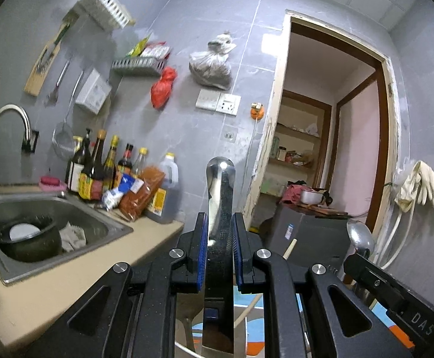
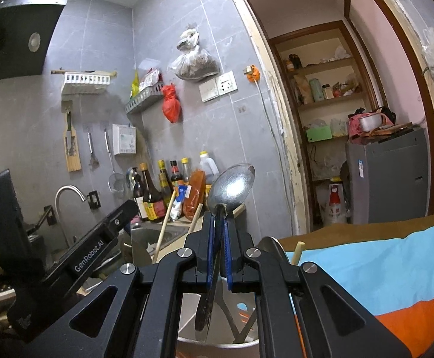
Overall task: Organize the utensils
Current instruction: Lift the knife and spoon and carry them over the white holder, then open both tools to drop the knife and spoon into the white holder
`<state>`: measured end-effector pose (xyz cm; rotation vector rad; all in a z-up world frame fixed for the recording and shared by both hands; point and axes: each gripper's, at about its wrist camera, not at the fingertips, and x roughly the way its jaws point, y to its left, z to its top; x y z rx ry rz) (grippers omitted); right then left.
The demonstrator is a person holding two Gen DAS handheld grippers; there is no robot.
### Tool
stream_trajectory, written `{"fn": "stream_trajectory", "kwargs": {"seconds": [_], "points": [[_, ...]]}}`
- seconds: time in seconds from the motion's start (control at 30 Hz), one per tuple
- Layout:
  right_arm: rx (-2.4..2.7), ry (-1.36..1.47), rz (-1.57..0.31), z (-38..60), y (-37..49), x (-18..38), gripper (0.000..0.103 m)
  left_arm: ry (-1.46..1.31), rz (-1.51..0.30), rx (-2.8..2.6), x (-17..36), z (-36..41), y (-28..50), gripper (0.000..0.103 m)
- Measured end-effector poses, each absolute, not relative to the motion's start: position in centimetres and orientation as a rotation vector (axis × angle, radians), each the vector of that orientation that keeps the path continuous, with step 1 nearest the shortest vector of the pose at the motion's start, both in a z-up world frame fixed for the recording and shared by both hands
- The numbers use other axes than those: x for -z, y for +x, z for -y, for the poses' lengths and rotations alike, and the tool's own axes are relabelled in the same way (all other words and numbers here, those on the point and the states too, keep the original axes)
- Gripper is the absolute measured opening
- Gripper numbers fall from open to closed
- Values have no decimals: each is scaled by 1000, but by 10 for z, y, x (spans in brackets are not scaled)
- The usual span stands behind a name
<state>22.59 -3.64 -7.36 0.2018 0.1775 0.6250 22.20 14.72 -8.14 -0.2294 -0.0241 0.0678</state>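
My left gripper (image 1: pixel 220 223) is shut on a wide shiny metal utensil handle (image 1: pixel 220 197) that points up; its lower end reaches down into a round container (image 1: pixel 187 349) below. My right gripper (image 2: pixel 218 223) is shut on a metal spoon (image 2: pixel 232 186), bowl up, handle running down into the same metal container (image 2: pixel 217 344). Wooden chopsticks (image 2: pixel 163 229) stand in the container too. The right gripper and its spoon (image 1: pixel 359 234) show at the right of the left wrist view. The left gripper's body (image 2: pixel 97 250) shows at the left of the right wrist view.
A steel sink (image 1: pixel 52 223) with a dark pot (image 1: pixel 27 238) sits left in a beige counter (image 1: pixel 67 274). Sauce bottles (image 1: pixel 97 167) line the wall. A blue and orange cloth (image 2: pixel 381 268) lies right. A doorway (image 1: pixel 330 149) with a grey appliance (image 1: pixel 306 238) is behind.
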Motion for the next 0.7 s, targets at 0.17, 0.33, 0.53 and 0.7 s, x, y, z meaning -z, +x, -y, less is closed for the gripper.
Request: {"fn": "stream_trajectory", "kwargs": {"seconds": [0.17,0.33,0.53,0.7], "points": [[-626,199,-183,36,224,75,5,-157,49,-86,86,-140,221,12],[-630,196,-189,36,222,76,5,-155,19,-92,93,-142,223,12],[-624,190,-205,36,220,77,6,-183,-62,-30,93,-146,217,13],[-621,188,-217,39,216,74,14,-238,-119,35,89,-153,208,15]]}}
